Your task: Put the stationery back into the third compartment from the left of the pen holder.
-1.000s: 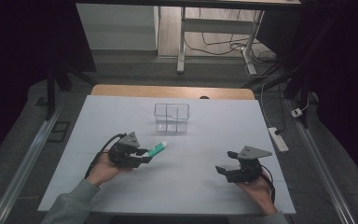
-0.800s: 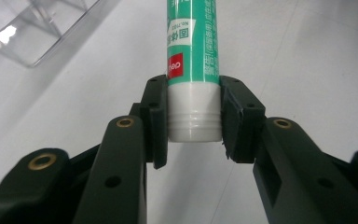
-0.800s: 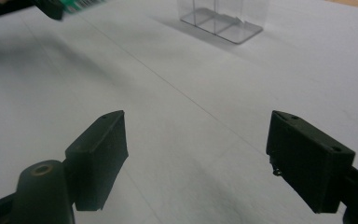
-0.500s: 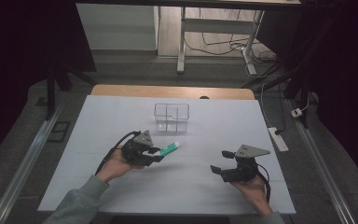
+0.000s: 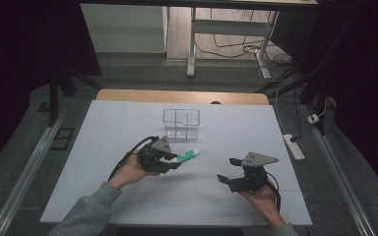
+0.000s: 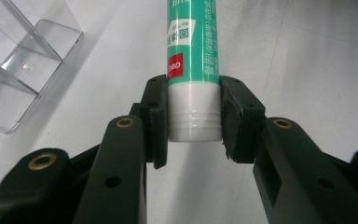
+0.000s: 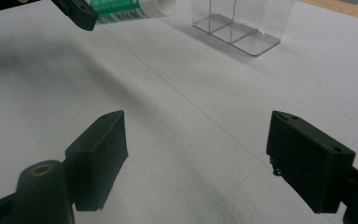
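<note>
Gripping the white capped end of a green-and-white glue stick (image 6: 193, 70), the left gripper (image 5: 173, 160) has its two black jaws pressed against either side of the tube, which the left gripper view shows squarely between the pads (image 6: 154, 119). The stick's long axis runs on from the jaws, continuing the line of the gripper itself. In the high view the glue stick (image 5: 188, 156) lies close to level above the white table (image 5: 226, 123), its free end pointing to the right and slightly away from the person, toward the space just in front of a clear plastic divided organiser (image 5: 181, 123). The stick is near that organiser but apart from it, and it is carried in the air rather than resting on the surface. In the left gripper view a corner of the organiser (image 6: 18, 70) stands to the left of the tube.

The right gripper (image 5: 231, 173) is held over the near right part of the table, well apart from the stick, with its jaws spread wide and nothing between them. In the right gripper view the stick's far end (image 7: 135, 9) and the organiser (image 7: 242, 23) both appear beyond the open jaws.
</note>
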The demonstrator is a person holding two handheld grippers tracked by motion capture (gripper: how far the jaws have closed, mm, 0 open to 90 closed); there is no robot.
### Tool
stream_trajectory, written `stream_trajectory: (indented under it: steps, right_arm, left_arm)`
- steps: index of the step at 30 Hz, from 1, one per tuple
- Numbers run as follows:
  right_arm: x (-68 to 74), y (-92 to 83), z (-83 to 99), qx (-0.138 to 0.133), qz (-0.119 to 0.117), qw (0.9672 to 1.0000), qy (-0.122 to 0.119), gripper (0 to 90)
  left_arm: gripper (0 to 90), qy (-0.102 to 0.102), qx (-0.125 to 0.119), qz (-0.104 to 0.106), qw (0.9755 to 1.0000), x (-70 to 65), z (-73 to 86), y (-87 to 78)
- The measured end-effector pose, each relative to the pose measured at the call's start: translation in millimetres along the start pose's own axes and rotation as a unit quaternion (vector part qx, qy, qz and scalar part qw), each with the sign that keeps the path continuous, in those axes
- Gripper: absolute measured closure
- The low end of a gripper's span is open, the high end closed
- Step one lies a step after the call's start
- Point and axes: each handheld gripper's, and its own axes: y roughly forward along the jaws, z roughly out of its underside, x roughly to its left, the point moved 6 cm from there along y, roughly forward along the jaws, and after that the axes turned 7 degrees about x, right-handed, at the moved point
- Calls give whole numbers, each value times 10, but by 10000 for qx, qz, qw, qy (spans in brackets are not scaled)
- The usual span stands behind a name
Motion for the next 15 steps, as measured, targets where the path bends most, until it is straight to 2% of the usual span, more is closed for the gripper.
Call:
stream_trajectory:
  steps: [5,9,15]
  right_arm:
    - [46,31,-29,25,-25,9999,-106,194]
    - [74,43,-39,63,-17,9998,-161,194]
    - [133,53,-132,30,-46,9995,-301,193]
  left_arm:
    - [641,42,101,54,9999,2,-7,30]
    - [641,151,236,68,9996,-12,-4,63]
    - [640,196,311,97,9993,-8,-52,115]
